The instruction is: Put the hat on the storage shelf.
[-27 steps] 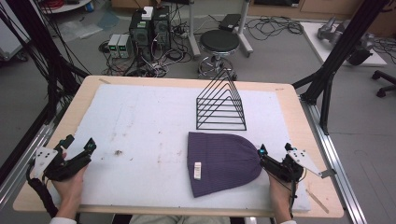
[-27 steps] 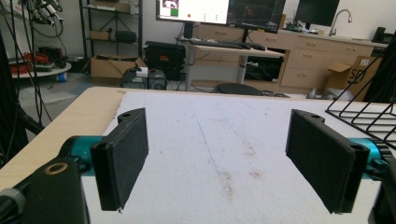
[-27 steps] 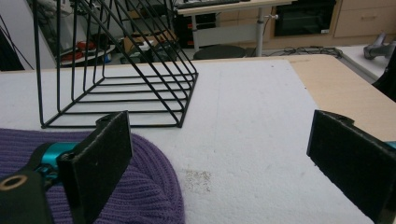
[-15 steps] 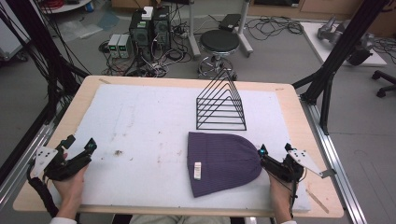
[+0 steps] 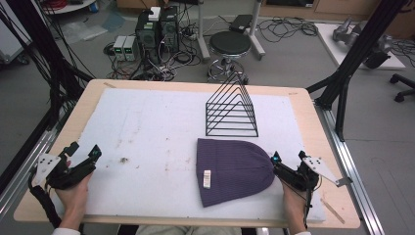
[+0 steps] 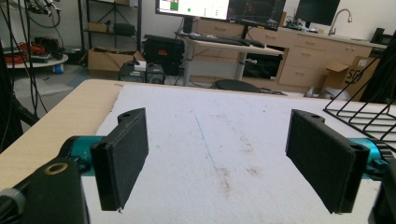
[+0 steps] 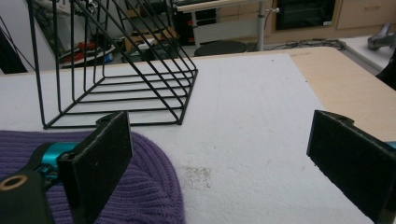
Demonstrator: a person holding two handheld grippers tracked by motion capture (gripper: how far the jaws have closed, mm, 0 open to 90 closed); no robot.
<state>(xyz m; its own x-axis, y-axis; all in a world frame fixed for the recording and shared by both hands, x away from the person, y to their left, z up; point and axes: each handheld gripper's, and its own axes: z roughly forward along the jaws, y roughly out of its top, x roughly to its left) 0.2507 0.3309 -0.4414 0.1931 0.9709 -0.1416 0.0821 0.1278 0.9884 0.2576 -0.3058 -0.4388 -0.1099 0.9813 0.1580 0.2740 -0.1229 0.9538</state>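
A purple knit beanie with a small white label lies flat on the white mat, near the front right. My right gripper rests just right of the beanie's rounded top, jaws open and empty; in the right gripper view the beanie lies under the left jaw. My left gripper sits at the mat's front left corner, open, holding nothing. In the left gripper view its jaws stand wide apart over bare mat.
A black wire file rack stands behind the beanie, also in the right gripper view and at the right edge of the left gripper view. The wooden table edge frames the mat. A stool and computers stand beyond the table.
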